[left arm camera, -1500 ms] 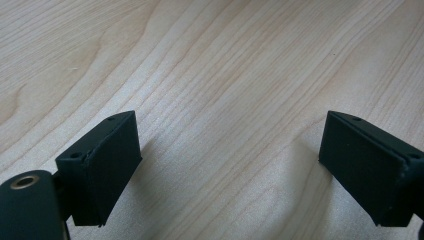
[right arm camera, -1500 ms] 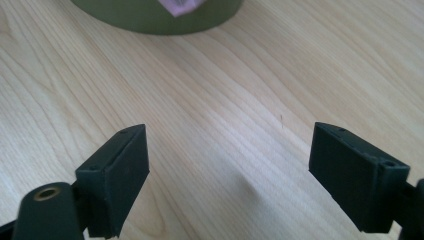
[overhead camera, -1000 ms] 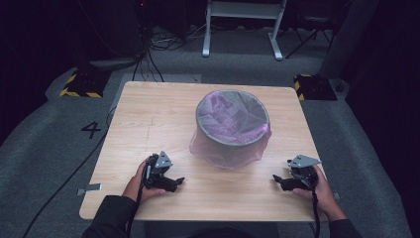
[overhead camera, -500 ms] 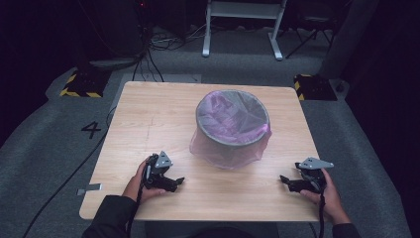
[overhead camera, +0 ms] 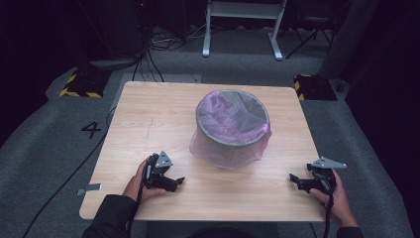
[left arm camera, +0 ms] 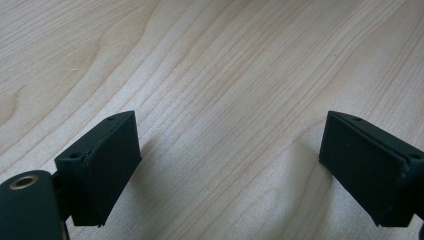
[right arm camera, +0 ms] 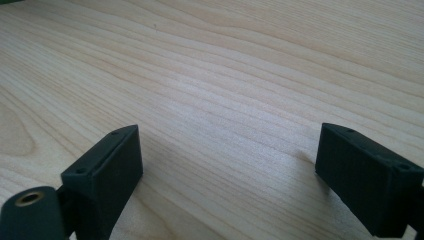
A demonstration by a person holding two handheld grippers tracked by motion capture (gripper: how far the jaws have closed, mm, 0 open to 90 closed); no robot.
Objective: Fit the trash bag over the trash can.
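A round grey bin point(overhead camera: 233, 124) lined with a thin purple bag stands upright in the middle of the wooden table point(overhead camera: 148, 119); the bag drapes down over its outside. My left gripper point(overhead camera: 177, 182) rests low at the table's front left, open, with bare wood between its jaws point(left arm camera: 230, 165). My right gripper point(overhead camera: 295, 179) sits at the front right near the table's edge, pointing left. Its jaws have just been opening and stand wide apart over bare wood point(right arm camera: 227, 165), nothing between them. Both grippers are well clear of the bin.
Grey floor surrounds the table, with a painted number point(overhead camera: 92, 130) at the left. Black and yellow striped blocks point(overhead camera: 79, 85) lie beyond the far corners, cables run at the back left, and a white frame's legs point(overhead camera: 241, 29) stand behind the table.
My right gripper has slid to the right and toward the table's front right corner. The left gripper and the bin have stayed where they were.
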